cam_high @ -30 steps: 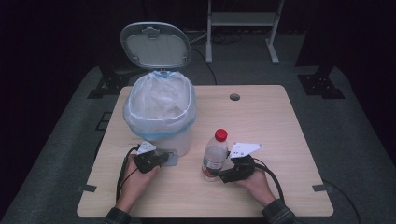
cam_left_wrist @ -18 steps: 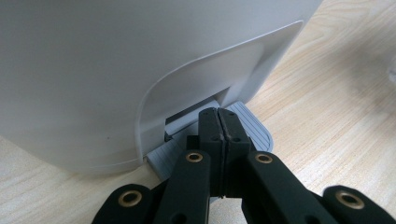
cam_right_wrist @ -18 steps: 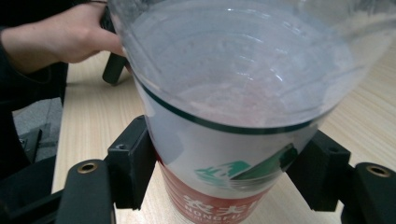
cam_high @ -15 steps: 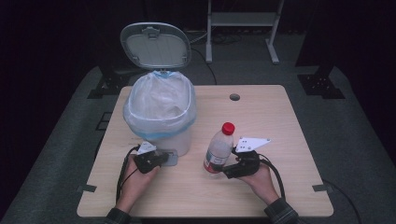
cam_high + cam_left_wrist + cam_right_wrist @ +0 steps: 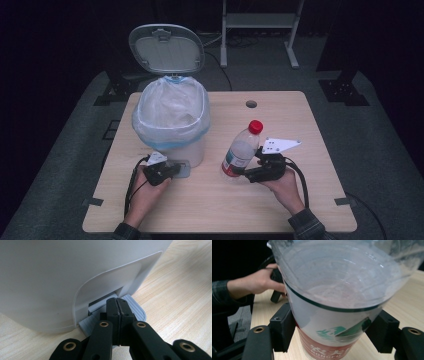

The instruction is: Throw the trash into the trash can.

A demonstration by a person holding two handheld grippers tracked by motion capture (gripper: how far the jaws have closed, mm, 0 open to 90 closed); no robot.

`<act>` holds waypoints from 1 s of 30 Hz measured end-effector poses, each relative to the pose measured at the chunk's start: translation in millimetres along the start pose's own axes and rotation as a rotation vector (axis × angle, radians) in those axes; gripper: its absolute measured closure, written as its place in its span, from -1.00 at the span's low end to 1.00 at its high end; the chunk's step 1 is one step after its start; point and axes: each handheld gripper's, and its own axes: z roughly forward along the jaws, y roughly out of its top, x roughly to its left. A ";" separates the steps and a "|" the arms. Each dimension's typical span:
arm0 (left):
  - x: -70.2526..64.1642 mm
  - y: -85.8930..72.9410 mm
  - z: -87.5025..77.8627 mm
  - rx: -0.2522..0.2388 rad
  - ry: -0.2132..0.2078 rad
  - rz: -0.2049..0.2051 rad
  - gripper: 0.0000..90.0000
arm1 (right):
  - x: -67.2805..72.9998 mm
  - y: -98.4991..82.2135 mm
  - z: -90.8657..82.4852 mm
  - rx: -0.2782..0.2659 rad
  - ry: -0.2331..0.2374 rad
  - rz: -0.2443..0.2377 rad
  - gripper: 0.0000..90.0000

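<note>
A clear plastic bottle [image 5: 239,153] with a red cap [image 5: 255,126] and a red-and-white label [image 5: 329,340] is held off the table, tilted with its cap up and to the right. My right gripper [image 5: 246,173] is shut on its lower body, one pad on each side [image 5: 282,327]. A white pedal bin [image 5: 172,127] lined with a clear bag stands at the left, its lid [image 5: 166,48] raised. My left gripper [image 5: 168,170] is shut with nothing between its jaws, and its tips [image 5: 117,303] rest on the bin's grey ribbed pedal [image 5: 136,309].
The wooden table [image 5: 300,130] has a round cable hole [image 5: 251,104] near its far edge. A metal stand [image 5: 260,20] sits on the dark floor behind. The person's left hand [image 5: 259,282] appears beyond the bottle in the right gripper view.
The right gripper has lifted the bottle off the table and tipped it, so its cap has gone up and to the right. The left gripper has stayed on the pedal.
</note>
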 end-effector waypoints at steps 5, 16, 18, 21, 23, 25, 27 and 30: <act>0.0 -0.2 0.2 -0.003 -0.001 -0.004 0.98 | -3.7 9.4 -7.2 -0.044 0.010 0.005 -0.34; -0.1 -0.3 0.2 -0.006 -0.002 -0.009 0.98 | -9.7 27.5 -15.9 -0.100 0.032 0.011 -0.34; -0.1 -0.3 0.2 -0.006 -0.002 -0.009 0.98 | -10.7 30.9 -17.3 -0.114 0.029 0.007 -0.34; 0.0 -0.3 0.3 -0.006 -0.002 -0.009 0.98 | -12.4 36.1 -18.7 -0.132 0.036 0.011 -0.34; -0.1 -0.3 0.2 -0.006 -0.002 -0.009 0.98 | -13.4 38.8 -19.5 -0.135 0.034 0.009 -0.34; -0.3 -0.3 0.2 -0.006 -0.001 -0.009 0.98 | -14.0 40.9 -20.2 -0.138 0.037 0.010 -0.34; -0.4 -0.1 0.3 -0.005 -0.002 -0.010 0.98 | -15.8 44.7 -21.5 -0.160 0.043 0.021 -0.34; -0.3 0.0 0.0 -0.001 0.000 -0.005 0.98 | -17.1 49.2 -23.1 -0.166 0.038 0.019 -0.34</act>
